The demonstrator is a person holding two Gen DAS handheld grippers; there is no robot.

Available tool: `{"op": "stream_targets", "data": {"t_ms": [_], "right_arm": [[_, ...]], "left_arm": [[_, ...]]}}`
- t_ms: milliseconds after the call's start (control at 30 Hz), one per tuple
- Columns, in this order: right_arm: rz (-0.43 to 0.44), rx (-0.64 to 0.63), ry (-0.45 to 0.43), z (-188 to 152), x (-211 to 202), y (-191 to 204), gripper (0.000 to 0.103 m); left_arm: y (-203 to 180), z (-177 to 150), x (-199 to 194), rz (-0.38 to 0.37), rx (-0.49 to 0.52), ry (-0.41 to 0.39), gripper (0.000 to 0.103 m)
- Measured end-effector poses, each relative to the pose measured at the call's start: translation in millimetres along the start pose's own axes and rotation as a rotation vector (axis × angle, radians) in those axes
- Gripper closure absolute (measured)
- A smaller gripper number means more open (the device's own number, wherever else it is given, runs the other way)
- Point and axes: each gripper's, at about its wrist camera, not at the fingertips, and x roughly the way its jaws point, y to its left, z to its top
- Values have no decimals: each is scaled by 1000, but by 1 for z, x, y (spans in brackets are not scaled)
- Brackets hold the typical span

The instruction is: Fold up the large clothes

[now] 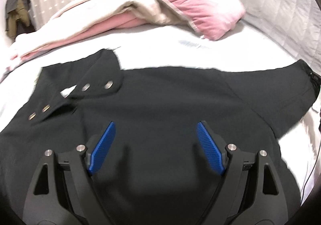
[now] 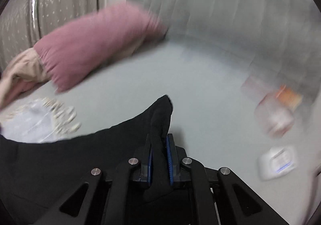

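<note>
A black garment (image 1: pixel 170 100) with metal snap buttons (image 1: pixel 108 85) lies spread on the pale bed sheet (image 1: pixel 160 52) in the left wrist view. My left gripper (image 1: pixel 155 144) hovers over its middle, blue pads wide apart with nothing between them. In the blurred right wrist view, my right gripper (image 2: pixel 159 156) is shut on a bunched fold of the black garment (image 2: pixel 160 116), which sticks up past the pads and trails off to the left.
A pink pillow (image 1: pixel 208 12) and a beige-and-pink blanket (image 1: pixel 90 24) lie at the far side of the bed. A grey quilted headboard (image 1: pixel 270 0) rises on the right. Small white and orange packages (image 2: pixel 278 108) and a lacy white item (image 2: pixel 40 118) lie on the sheet.
</note>
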Motion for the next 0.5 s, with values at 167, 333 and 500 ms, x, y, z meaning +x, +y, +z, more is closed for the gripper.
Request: {"op": "stream_targets", "data": {"t_ms": [167,333,500], "right_arm": [[-109,-92,210,-23,63,16,89],[-142,-53,279,-55,72,10,72],[40,-34,211,-40,-10,8,46]], "left_arm": [[-24,-23,65,5,-9,111,17],[-28,-22,41,30,21,131,17],[-20,-47,-23,50,49,93,17]]}}
